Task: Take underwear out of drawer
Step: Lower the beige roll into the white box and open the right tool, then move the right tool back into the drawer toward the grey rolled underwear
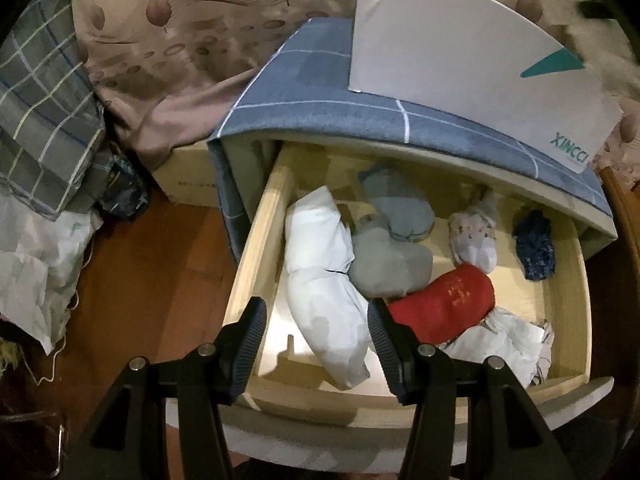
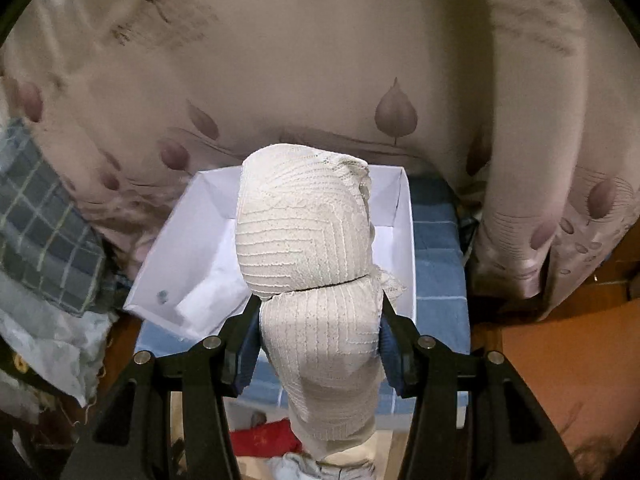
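In the left wrist view the open wooden drawer (image 1: pixel 256 236) holds several rolled pieces of underwear: a white roll (image 1: pixel 320 272), a grey one (image 1: pixel 388 264), a blue-grey one (image 1: pixel 400 204), a red one (image 1: pixel 444 304), a patterned white one (image 1: pixel 474 236) and a dark blue one (image 1: pixel 534 246). My left gripper (image 1: pixel 316 344) is open, its fingers either side of the white roll's near end, above it. In the right wrist view my right gripper (image 2: pixel 320 328) is shut on a cream ribbed roll of underwear (image 2: pixel 308 232), held above a white box (image 2: pixel 168 256).
The white box (image 1: pixel 460 48) stands on the blue checked cloth (image 1: pixel 320 92) that covers the drawer unit. A beige leaf-print bedcover (image 2: pixel 320 60) lies behind. Plaid bedding (image 1: pixel 44 112) and crumpled white cloth (image 1: pixel 36 264) are at left on the wooden floor (image 1: pixel 152 272).
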The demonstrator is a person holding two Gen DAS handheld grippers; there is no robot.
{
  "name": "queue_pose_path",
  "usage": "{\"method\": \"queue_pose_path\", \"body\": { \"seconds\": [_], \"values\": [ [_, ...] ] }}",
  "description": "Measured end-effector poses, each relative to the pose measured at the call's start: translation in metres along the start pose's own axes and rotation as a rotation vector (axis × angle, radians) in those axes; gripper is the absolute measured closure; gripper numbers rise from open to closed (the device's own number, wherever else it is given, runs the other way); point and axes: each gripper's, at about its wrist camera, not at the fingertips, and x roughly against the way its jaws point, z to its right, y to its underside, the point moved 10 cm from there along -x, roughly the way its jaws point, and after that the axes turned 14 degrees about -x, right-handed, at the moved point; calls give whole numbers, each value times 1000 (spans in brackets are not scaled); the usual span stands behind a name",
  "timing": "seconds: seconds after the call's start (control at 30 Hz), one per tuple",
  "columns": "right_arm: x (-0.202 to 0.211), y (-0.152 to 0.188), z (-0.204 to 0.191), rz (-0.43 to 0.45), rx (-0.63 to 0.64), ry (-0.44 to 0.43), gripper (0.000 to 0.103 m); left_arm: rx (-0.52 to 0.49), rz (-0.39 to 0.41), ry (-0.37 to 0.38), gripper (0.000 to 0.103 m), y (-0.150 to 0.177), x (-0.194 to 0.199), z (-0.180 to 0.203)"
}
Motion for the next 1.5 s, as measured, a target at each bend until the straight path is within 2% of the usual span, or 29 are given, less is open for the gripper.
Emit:
{"method": "queue_pose_path", "body": {
  "seconds": [0.17,0.43,0.6,0.8,0.97,1.2,1.33,1.5],
  "values": [
    [-53,-8,1,-90,-5,56,55,25,13,23,49,-2,0,-2],
    [-108,0,12,-185,17,158,55,78,18,56,49,-2,0,-7],
    [-120,6,16,-201,48,208,53,98,14,69,49,-2,-2,-9],
    [-124,9,12,-207,76,225,49,106,4,78,49,0,-4,-9],
    [-117,7,11,-189,77,235,46,106,2,78,49,0,-4,-9],
    [-59,20,5,-198,66,130,46,117,-21,94,49,2,-8,-12],
    [-17,52,8,-233,112,90,46,134,-54,114,49,5,-13,-12],
    [6,120,27,-345,182,90,46,137,-78,127,49,8,-17,-9]
  ]
}}
